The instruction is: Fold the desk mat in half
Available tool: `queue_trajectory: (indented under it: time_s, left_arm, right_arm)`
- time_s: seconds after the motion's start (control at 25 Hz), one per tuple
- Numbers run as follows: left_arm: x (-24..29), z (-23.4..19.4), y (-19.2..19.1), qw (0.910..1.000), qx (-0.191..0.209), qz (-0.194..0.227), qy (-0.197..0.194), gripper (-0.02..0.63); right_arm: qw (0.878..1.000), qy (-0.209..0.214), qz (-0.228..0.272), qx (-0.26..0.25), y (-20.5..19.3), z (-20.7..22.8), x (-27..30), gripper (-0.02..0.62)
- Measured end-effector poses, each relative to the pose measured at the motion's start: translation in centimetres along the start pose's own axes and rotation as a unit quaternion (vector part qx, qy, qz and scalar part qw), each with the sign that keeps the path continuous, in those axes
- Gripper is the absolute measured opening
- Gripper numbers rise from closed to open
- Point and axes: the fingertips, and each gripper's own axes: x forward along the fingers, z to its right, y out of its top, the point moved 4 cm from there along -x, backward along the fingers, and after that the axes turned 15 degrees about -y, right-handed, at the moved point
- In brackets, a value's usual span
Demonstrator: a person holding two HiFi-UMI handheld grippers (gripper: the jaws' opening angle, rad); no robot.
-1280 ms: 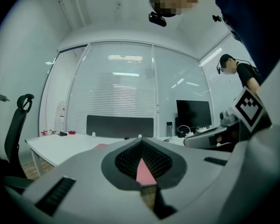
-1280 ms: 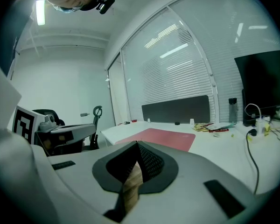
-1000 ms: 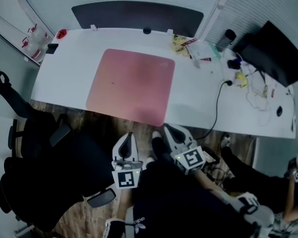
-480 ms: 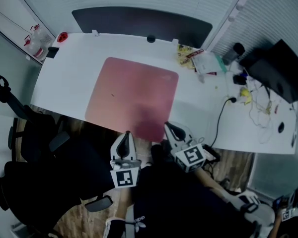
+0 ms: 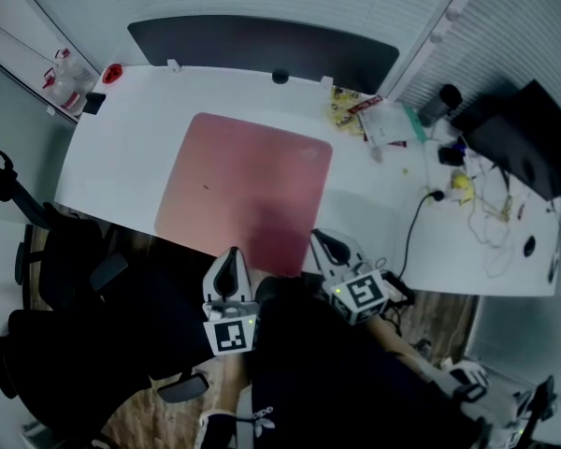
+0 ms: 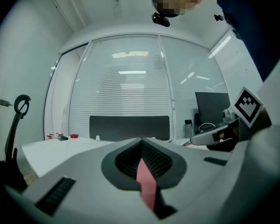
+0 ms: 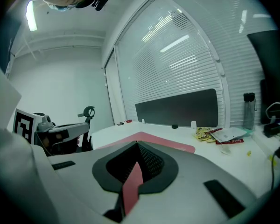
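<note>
Finds left gripper (image 5: 230,254) and right gripper (image 5: 317,238) pressed together, seemingly empty, at 6 o'clock edge of flat desk mat (image 5: 248,181); expects shoving or rumpling unless opened first.

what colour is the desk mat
Pink; the desk mat shows best in the head view.

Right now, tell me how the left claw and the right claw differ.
The left claw bites the desk mat near the middle of its near edge; the right claw bites by the near right corner. In the head view the left claw points straight up the picture, the right claw slants up-left. Both are shut on the desk mat.
</note>
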Motion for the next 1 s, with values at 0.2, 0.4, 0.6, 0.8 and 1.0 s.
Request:
queue_trajectory:
  time_s: [0.2,0.4,0.6,0.8,1.0]
  left_arm:
    - [0.7,-0.3,0.3,1.0,0.005,0.004,-0.003,0.002]
    - [1.2,-1.1,0.9,0.9999,0.002,0.014,-0.006,0.002]
    - [1.9,-2.2,1.3,0.9995,0.004,0.019,-0.024,0.002]
    - [2.4,-4.0,1.9,0.999,0.006,0.016,-0.041,0.002]
    - [2.8,-5.5,2.2,0.9981,0.008,0.012,-0.06,0.002]
  right_arm:
    - [1.0,-0.005,0.005,0.005,0.6,0.4,0.4,0.003]
    - [1.0,-0.012,0.015,0.009,1.1,0.3,1.0,0.003]
    - [0.999,-0.027,0.016,0.008,1.7,0.1,1.8,0.003]
    - [0.999,-0.044,0.017,0.014,2.4,-0.8,2.6,0.003]
    - [0.997,-0.066,0.017,0.022,2.7,-1.5,2.8,0.003]
